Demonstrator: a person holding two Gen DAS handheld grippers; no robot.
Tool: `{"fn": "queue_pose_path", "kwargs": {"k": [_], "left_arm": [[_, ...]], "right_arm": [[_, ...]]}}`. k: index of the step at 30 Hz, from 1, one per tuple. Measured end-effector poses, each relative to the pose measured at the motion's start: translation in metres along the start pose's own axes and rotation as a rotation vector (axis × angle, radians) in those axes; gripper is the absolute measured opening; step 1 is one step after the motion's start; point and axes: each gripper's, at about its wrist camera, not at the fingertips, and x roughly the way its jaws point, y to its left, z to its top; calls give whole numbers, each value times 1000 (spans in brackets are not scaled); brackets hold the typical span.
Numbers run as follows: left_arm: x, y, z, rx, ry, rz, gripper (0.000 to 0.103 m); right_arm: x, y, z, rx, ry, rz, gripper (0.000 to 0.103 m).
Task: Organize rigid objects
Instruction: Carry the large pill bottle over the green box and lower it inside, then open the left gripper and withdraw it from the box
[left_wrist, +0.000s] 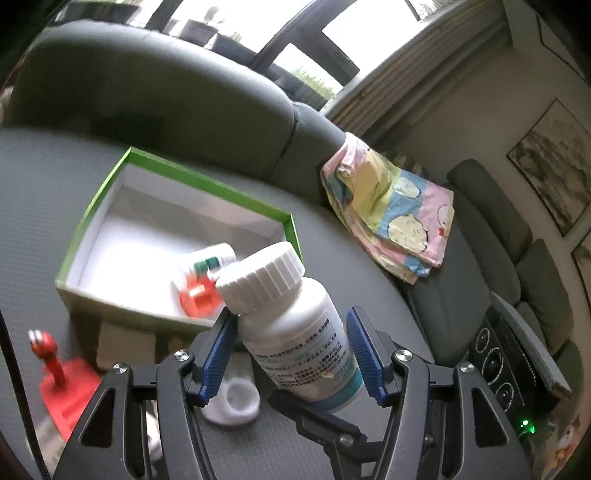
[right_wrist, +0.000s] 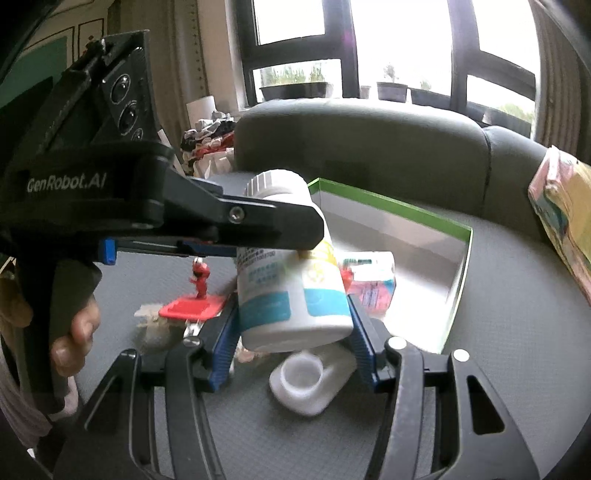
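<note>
Above the grey seat (right_wrist: 480, 295), both hand-held grippers (left_wrist: 291, 354) (right_wrist: 293, 336) clench one white bottle (left_wrist: 295, 332).

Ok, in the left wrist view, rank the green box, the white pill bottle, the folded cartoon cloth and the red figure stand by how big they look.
1. green box
2. white pill bottle, though nearness to the camera inflates it
3. folded cartoon cloth, close to the bottle, unsure
4. red figure stand
</note>
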Motion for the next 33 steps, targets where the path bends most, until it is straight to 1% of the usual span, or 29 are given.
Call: {"fn": "queue_pose_path", "kwargs": {"k": [4, 8, 12, 15, 18, 20, 23, 26, 31, 32, 33], "left_arm": [[3, 3, 17, 23, -28, 11, 62], [12, 14, 30, 16, -23, 22, 62], [27, 25, 42, 35, 9, 88, 62], [36, 35, 50, 38, 35, 103, 62], [43, 44, 56, 39, 64, 115, 62], [50, 47, 59, 52, 83, 133, 62], [63, 46, 63, 79, 116, 173, 62], [73, 47, 65, 89, 141, 195, 61], [82, 58, 69, 36, 158, 206, 62], [83, 60, 68, 27, 160, 213, 62], [82, 63, 68, 11, 161, 237, 63]], "right_arm": [[11, -7, 17, -17, -10, 7, 54], [27, -13, 29, -39, 0, 13, 54], [54, -18, 36, -69, 36, -2, 54], [72, -24, 40, -63, 60, 24, 53], [86, -27, 42, -86, 83, 27, 53], [95, -30, 44, -86, 104, 31, 53], [110, -34, 45, -99, 146, 13, 53], [122, -40, 46, -84, 185, 20, 53], [132, -48, 46, -52, 227, -3, 54], [134, -48, 47, -39, 230, -11, 56], [135, -49, 47, -31, 233, -28, 60]]}}
